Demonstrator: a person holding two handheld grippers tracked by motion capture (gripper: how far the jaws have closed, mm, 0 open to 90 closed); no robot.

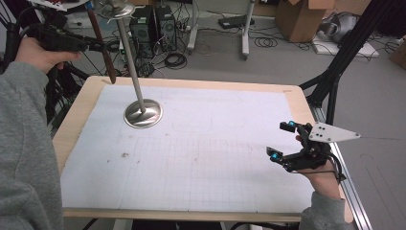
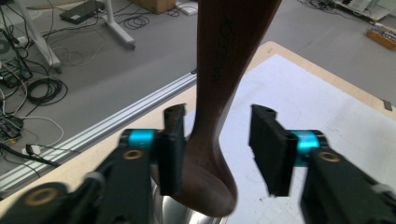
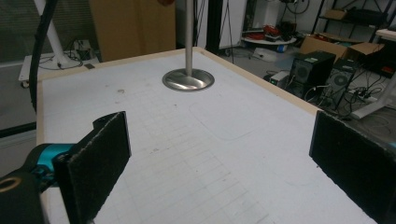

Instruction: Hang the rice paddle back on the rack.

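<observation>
High view: left tool [image 1: 103,46], jaws apart, has released the brown wooden spoon [image 1: 101,40] hanging by the steel stand [image 1: 142,113] at eleven o'clock; right tool [image 1: 282,140] waits unclenched at four o'clock.

Only the stand [image 1: 142,113] blocks the table [image 1: 201,158]

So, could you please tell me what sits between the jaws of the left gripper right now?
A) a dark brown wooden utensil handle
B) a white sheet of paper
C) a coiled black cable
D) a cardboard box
A: in the left gripper view a dark brown wooden utensil handle runs down between the jaws of the left gripper; one jaw lies against it and the other stands clear, above the metal stand's base.
</observation>
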